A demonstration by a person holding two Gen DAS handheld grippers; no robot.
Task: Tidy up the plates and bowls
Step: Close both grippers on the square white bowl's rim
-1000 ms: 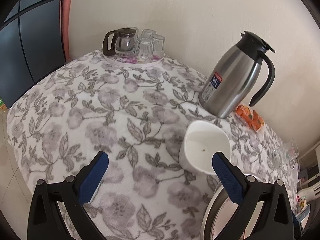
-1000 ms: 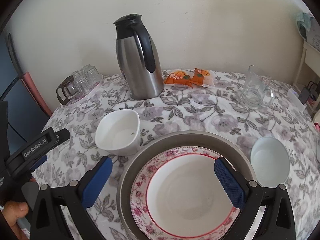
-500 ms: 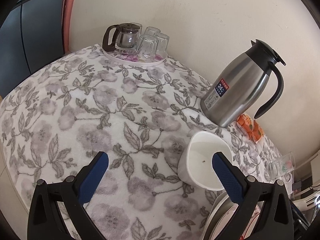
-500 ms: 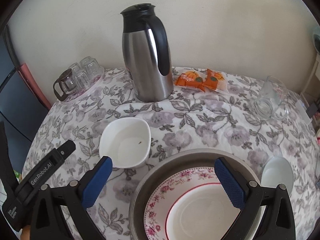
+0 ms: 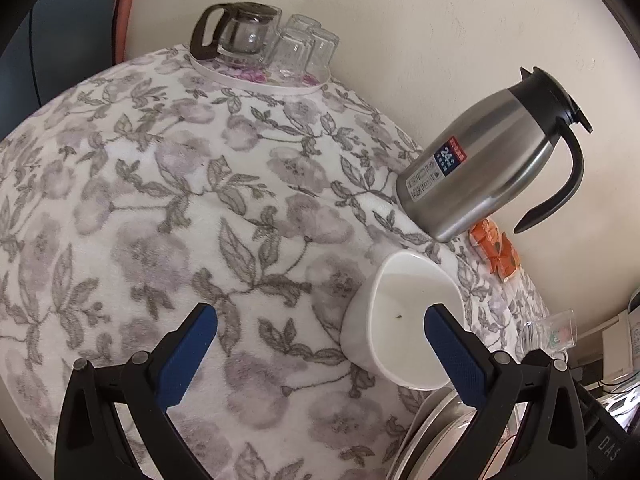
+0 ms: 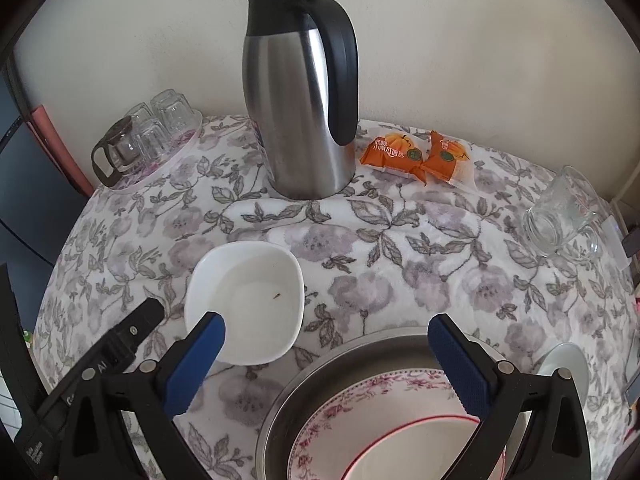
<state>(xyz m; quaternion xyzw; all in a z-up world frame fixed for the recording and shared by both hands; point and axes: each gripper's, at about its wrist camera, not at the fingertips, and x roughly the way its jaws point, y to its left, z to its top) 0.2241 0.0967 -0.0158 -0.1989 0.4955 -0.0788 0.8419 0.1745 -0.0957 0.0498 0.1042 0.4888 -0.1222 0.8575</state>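
Here, both claws are spread wide with nothing between their blue pads. The left gripper (image 5: 320, 344) hangs over the floral tablecloth (image 5: 168, 208), and the square white bowl (image 5: 404, 324) sits at its 3 o'clock, the right pad overlapping the bowl's rim in that view; whether they touch cannot be told. From the right wrist view, the right gripper (image 6: 326, 354) hovers above a grey metal basin (image 6: 340, 360) that holds a rose-patterned plate (image 6: 340, 412) with a red-rimmed dish nested in it. The same white bowl (image 6: 244, 300) stands at 10 o'clock from the basin, just beside its rim, a dark speck inside. A small round white bowl (image 6: 564, 364) lies at 3 o'clock, near the basin. A steel thermal jug (image 6: 300, 92) stands at 12 o'clock, orange snack packets (image 6: 416, 154) just beside it at 1 o'clock, a glass mug (image 6: 564, 216) at 2, and a tray with a glass teapot and upturned glasses (image 6: 148, 136) at 10.
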